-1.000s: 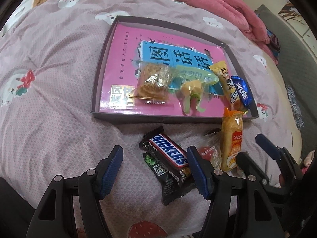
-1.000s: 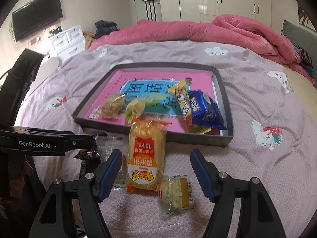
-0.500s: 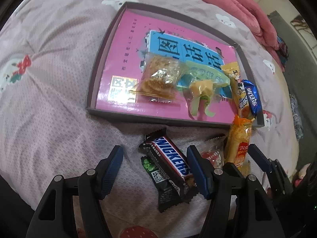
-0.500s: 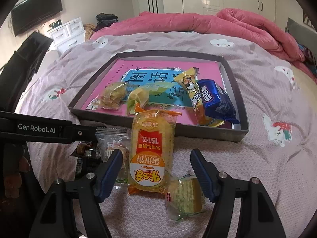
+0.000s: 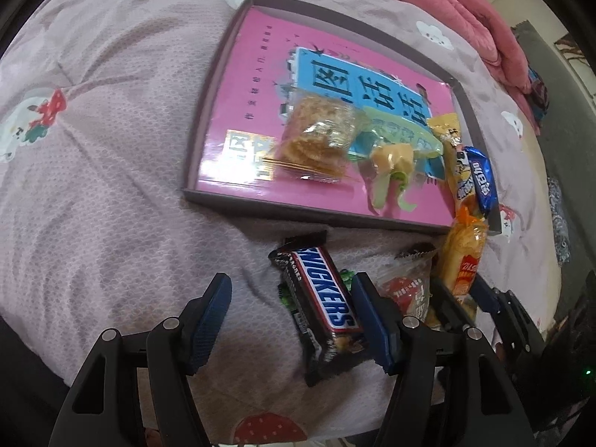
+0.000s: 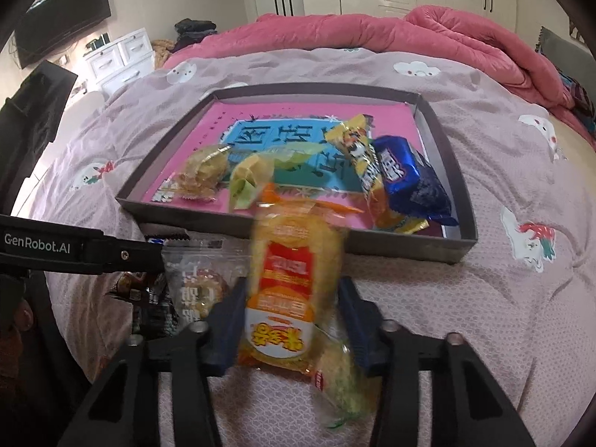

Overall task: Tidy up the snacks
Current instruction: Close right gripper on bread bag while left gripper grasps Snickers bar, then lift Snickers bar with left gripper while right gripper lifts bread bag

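Observation:
My right gripper (image 6: pixel 294 287) is closing its jaws, and its blue pads press both sides of the yellow-orange snack packet (image 6: pixel 294 290), which stands in front of the dark tray (image 6: pixel 458 171). In the left wrist view that same packet (image 5: pixel 465 257) shows between the right gripper's fingers (image 5: pixel 484 294). My left gripper (image 5: pixel 292 287) hangs open over the bedspread. A Snickers bar (image 5: pixel 327 298) lies between its fingers, close against the right one. The bar rests on a black-green packet (image 5: pixel 287 294).
The tray (image 5: pixel 201 111) holds a pink book, a cracker packet (image 5: pixel 316 138), a green sweet, a yellow stick and a blue biscuit pack (image 6: pixel 409 178). A clear red-printed packet (image 6: pixel 197 287) and a small green-yellow packet (image 6: pixel 342 380) lie on the bed. A pink duvet (image 6: pixel 372 33) is bunched behind.
The right jaws have closed in onto the yellow-orange packet, which now looks blurred. The left wrist view has rolled and tipped down a little; the Snickers bar sits nearer its right finger.

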